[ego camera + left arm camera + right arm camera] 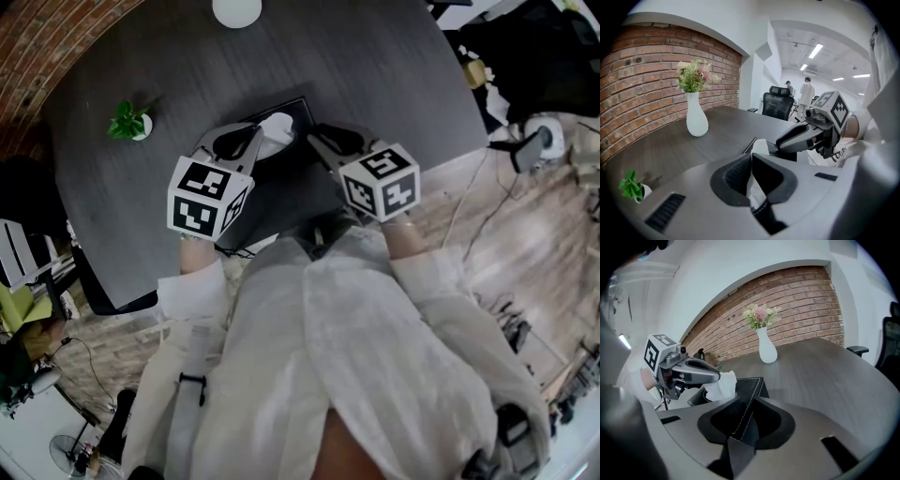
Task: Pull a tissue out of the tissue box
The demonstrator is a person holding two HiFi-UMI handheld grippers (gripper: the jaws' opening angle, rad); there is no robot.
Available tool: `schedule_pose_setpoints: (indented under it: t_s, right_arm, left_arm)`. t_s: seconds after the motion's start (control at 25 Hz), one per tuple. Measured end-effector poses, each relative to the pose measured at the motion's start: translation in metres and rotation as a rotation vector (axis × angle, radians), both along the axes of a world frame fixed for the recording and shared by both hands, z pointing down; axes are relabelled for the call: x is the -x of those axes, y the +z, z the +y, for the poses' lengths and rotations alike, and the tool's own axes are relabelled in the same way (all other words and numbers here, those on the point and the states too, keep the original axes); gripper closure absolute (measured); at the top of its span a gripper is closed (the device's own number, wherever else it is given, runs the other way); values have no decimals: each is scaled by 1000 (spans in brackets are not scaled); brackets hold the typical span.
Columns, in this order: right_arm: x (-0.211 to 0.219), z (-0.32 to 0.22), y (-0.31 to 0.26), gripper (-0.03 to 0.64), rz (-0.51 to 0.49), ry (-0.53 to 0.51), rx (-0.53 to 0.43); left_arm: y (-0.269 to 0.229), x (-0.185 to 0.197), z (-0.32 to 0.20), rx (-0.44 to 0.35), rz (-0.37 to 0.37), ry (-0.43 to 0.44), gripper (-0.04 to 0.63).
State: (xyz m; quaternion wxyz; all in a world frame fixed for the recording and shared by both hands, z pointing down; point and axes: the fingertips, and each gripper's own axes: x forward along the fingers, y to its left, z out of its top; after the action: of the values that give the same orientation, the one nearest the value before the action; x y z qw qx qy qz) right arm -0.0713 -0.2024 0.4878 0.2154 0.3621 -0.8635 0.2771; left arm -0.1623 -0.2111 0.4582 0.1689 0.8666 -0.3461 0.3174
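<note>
white tissue [275, 131] stands up out of the top opening of the black tissue box [751, 384], its free end rising and leaning a little to the left, into our left gripper [751, 158]. the box sits near the near edge of the dark table [375, 75], between our two grippers. its stitched corner points toward the right gripper's camera. we cannot fix its long axis, because the grippers and their marker cubes cover most of it in the head view.

the opening itself is hidden behind the crumpled tissue, and the box's near end is lost under our sleeves.

our left gripper has its jaws pinched together on the tissue, with white folds squeezed in the narrow gap between the pads. our right gripper [751, 404] stands much wider, its jaws straddling the box's right corner with the pads against its sides.

farther off, a white vase [697, 119] of flowers stands at the table's far side before a brick wall [642, 70]. a small potted plant [128, 122] sits to the left.
</note>
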Motion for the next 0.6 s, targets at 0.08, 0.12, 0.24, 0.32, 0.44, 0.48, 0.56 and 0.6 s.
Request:
schedule_pose_setpoints:
  t_s: [0.08, 0.12, 0.24, 0.32, 0.44, 0.48, 0.56, 0.6]
  right_arm:
    - [0, -1, 0, 534, -9, 7, 7]
    - [0, -1, 0, 534, -9, 7, 8]
    - [0, 0, 0, 534, 4, -3, 4]
    - [1, 0, 1, 534, 2, -4, -1]
    - [0, 1, 1, 534, -2, 2, -13]
    - [0, 1, 0, 534, 4, -1, -16]
    - [1, 1, 0, 534, 22, -18, -19]
    - [0, 1, 0, 534, 30, -28, -19]
  left_arm:
    - [-4, -1, 1, -21, 5, -8, 584]
    - [-6, -1, 1, -26, 9, -14, 584]
    - [-8, 0, 2, -33, 17, -34, 584]
    - [-9, 2, 2, -41, 21, -55, 584]
    - [-11, 5, 1, -53, 26, -87, 584]
    - [-12, 6, 0, -56, 28, -95, 584]
    - [-15, 6, 0, -62, 35, -108, 584]
    - [-16, 7, 0, -63, 40, -112, 586]
